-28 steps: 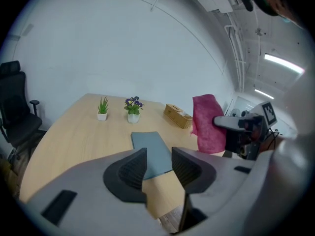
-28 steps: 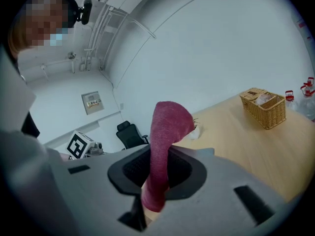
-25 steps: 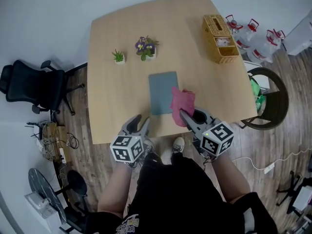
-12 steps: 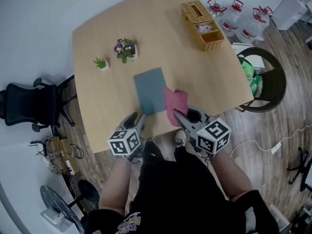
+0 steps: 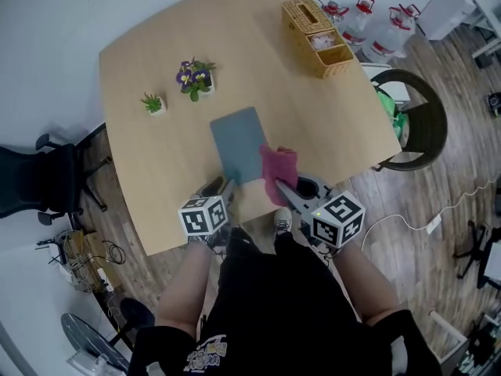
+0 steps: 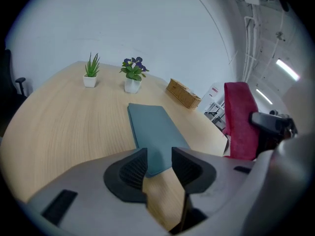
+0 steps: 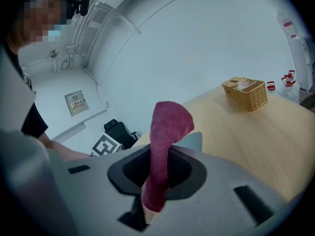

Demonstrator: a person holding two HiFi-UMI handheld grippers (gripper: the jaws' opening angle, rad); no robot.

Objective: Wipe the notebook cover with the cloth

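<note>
A light wooden table with rounded corners (image 5: 156, 69) carries a thin grey-blue rectangular notebook (image 5: 239, 143), which lies closed and flat toward the person's side of the top. Its long edges run away from the person. The right gripper (image 5: 286, 192) sits at the near edge of the table, just beside the notebook's near right corner. Its jaws are clamped on a magenta knitted cloth (image 5: 278, 168). In the right gripper view the cloth (image 7: 165, 136) rises from between the pads as a folded strip and curls over at the top. From the head view its free end overlaps the notebook's near right corner, but whether it touches the cover cannot be told. The left gripper (image 5: 221, 187) hovers at the table edge, short of the notebook's near left corner. In the left gripper view its jaws (image 6: 159, 161) stand a narrow gap apart with nothing between them, and the notebook's near edge shows beyond the gap. Farther back on the table stand a small spiky green plant in a white pot (image 5: 153, 103) and a purple-flowered plant in a white pot (image 5: 192, 77). A woven wicker basket (image 5: 315, 27) sits at the far right corner.
</note>
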